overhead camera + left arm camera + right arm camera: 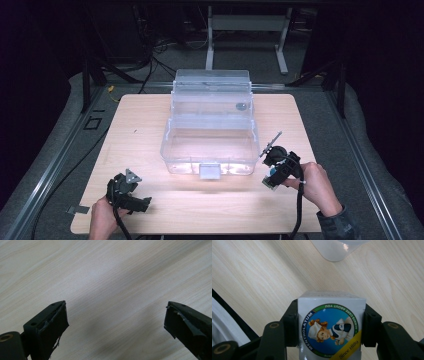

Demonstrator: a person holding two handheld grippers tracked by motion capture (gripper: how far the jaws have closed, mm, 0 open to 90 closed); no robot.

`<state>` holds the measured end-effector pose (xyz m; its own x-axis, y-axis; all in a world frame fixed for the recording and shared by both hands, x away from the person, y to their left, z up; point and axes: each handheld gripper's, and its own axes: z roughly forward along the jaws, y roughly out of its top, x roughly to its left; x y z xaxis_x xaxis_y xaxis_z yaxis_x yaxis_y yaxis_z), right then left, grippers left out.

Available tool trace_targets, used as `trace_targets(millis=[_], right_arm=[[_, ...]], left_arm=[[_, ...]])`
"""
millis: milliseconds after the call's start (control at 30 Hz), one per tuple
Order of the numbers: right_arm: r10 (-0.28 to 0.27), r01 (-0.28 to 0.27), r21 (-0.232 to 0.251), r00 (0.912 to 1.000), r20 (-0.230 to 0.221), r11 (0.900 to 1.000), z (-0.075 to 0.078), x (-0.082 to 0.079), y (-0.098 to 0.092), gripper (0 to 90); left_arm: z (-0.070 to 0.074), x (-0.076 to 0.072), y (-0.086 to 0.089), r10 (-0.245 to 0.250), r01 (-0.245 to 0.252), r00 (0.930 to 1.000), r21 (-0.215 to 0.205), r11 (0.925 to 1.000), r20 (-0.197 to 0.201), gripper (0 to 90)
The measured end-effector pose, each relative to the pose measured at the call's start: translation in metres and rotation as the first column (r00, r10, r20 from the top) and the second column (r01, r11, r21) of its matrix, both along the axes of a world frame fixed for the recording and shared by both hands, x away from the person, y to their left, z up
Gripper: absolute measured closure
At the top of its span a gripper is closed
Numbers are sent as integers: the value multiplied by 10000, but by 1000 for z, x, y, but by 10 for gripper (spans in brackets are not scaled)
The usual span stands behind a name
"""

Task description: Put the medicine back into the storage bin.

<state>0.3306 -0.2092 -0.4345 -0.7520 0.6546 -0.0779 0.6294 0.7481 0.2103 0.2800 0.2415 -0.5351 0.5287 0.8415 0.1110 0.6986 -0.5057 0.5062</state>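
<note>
Beside the clear bin's (210,135) front corner, my right gripper (331,327) is clamped on a Mentholatum box (331,330). Nothing lies inside yet, I judge. My left gripper (116,322) hangs spread wide over bare table (105,277).

Left black two-jaw gripper (131,196), jaws spread wide, held low in left hand (103,216); right black gripper (272,176) clamped tight, right hand (315,185) raised.

White Mentholatum box (331,330) with blue, green-ringed roundel and yellow band between black jaws, pale woodgrain table (249,277), clear bin (210,127) ahead.
</note>
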Motion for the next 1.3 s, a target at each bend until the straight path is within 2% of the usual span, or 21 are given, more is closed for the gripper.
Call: trace_targets(millis=[133,167,233,267,300,400,433,467,500,533,600,700,767,800,833,933,1200,1233,1267,1300], right_arm=[[-88,89,-85,9999,62,9999,0,6,-1,462],[-95,95,-24,9999,-43,10000,0,8,-2,461],[-125,125,26,9999,58,9999,0,10,-2,462],[-121,120,-36,9999,-115,9999,2,12,-3,462],[-202,202,94,9998,14,9998,1,16,-5,462],[-263,263,68,9997,-7,9996,1,19,-7,462],[-312,312,-43,9993,-194,9995,4,23,-9,462],[-312,312,-43,9993,-194,9995,4,23,-9,462],[-394,395,169,9992,-89,9991,2,28,-12,462],[-401,401,22,9989,-244,9992,4,29,-12,462],[-452,453,42,9990,-66,9990,3,31,-13,462],[-482,483,101,9988,-120,9988,5,36,-14,462],[-529,529,-48,9986,-82,9986,8,39,-14,462],[-467,464,-180,9987,-216,9988,12,42,-14,462],[-528,527,-63,9986,-97,9986,12,43,-14,462],[-452,452,-156,9990,4,9989,15,48,-13,462],[-445,445,-281,9990,-8,9986,25,57,-11,462],[-414,406,-525,9991,-131,9978,28,58,-11,462],[-414,406,-525,9991,-131,9978,28,58,-11,462],[-413,414,-307,9991,46,9987,29,59,-10,461]], left_arm=[[0,0,1,23,-22,10000,16,10000,-29,48],[0,0,1,29,-29,10000,12,10000,-22,48],[0,0,1,30,-30,10000,12,10000,-29,48],[0,0,1,34,-34,10000,23,10000,-33,48],[0,0,1,20,-20,10000,29,10000,-41,48],[0,0,0,17,-17,10000,31,10000,-26,48],[0,0,0,8,-8,10000,40,10000,42,48],[0,0,0,8,-8,10000,40,10000,42,48],[0,0,0,-1,1,10000,54,10000,42,48],[0,0,0,4,-5,10000,50,10000,38,48],[0,0,0,5,-5,10000,28,10000,32,48],[0,0,0,10,-10,10000,31,10000,50,47],[0,0,0,3,-3,10000,28,10000,53,47],[0,0,0,1,-1,10000,25,10000,59,47],[0,0,0,1,-1,10000,25,10000,59,47],[1,0,1,0,0,10000,48,10000,66,45],[1,0,2,55,-55,10000,-30,10000,42,29],[1,0,2,64,-64,10000,-53,10000,34,26],[1,0,2,64,-64,10000,-53,10000,34,21],[1,0,2,83,-83,10000,-50,10000,40,16]])
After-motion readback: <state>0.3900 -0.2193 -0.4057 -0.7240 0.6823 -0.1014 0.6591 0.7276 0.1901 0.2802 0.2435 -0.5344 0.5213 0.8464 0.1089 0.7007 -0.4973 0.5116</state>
